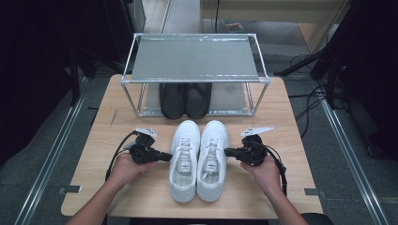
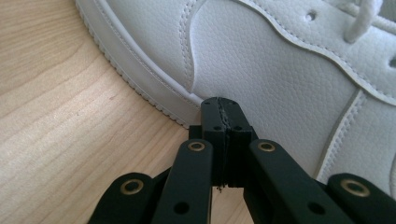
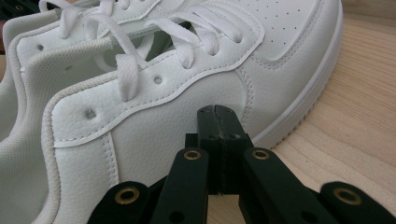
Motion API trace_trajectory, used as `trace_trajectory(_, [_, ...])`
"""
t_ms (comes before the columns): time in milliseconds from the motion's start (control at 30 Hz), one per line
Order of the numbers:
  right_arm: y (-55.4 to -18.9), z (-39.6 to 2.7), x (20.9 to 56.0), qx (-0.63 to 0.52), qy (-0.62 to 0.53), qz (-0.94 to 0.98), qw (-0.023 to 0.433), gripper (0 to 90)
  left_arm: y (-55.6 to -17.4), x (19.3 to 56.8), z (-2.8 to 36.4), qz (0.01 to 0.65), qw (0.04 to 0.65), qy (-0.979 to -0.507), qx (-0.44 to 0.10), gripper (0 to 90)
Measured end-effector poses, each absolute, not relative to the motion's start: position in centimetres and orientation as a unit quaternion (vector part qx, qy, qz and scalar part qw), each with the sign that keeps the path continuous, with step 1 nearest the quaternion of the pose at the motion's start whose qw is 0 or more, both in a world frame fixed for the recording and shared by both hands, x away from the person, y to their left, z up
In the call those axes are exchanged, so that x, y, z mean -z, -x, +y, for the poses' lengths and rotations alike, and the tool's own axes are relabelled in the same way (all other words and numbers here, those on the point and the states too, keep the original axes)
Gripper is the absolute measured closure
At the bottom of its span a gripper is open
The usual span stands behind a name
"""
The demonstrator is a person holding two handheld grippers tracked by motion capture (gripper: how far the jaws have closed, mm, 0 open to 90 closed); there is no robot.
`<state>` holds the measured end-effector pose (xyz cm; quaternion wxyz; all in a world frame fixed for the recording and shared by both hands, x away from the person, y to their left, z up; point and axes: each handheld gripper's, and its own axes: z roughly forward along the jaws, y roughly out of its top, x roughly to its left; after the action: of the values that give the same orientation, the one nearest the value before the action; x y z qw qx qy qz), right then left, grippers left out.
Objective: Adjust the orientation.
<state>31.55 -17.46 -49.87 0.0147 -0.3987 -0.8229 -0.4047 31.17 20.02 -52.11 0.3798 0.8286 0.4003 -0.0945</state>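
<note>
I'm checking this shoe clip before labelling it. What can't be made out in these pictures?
- Black shoes: in the high view the rack top covers their back halves.
- White sneakers: the facing inner sides hide each other in the high view.
- Left claw: shut tips meet the sneaker's side; pressing or just near, unclear.
- Right claw: same doubt in the right gripper view.
- Table: near edge is partly covered by forearms.
</note>
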Motion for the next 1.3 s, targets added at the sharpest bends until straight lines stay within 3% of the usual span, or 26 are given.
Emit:
trace_trajectory(500, [-32.4,-17.9,49.8,0.404,0.404,-0.820,0.009,90.0,-30.6,52.0,18.9,0.405,0.376,-0.828,0.095,90.0])
trace_trajectory(933, [-33.9,-18.8,49.7,0.403,0.426,-0.810,-0.017,90.0,-29.6,52.1,16.4,0.395,0.380,-0.831,0.101,90.0])
trace_trajectory(1067, [-34.7,-19.2,49.6,0.398,0.427,-0.811,-0.044,90.0,-29.4,52.0,14.7,0.396,0.379,-0.832,0.085,90.0])
trace_trajectory(1300, [-35.8,-20.1,49.9,0.413,0.437,-0.798,-0.035,90.0,-29.4,52.2,14.6,0.380,0.385,-0.835,0.099,90.0])
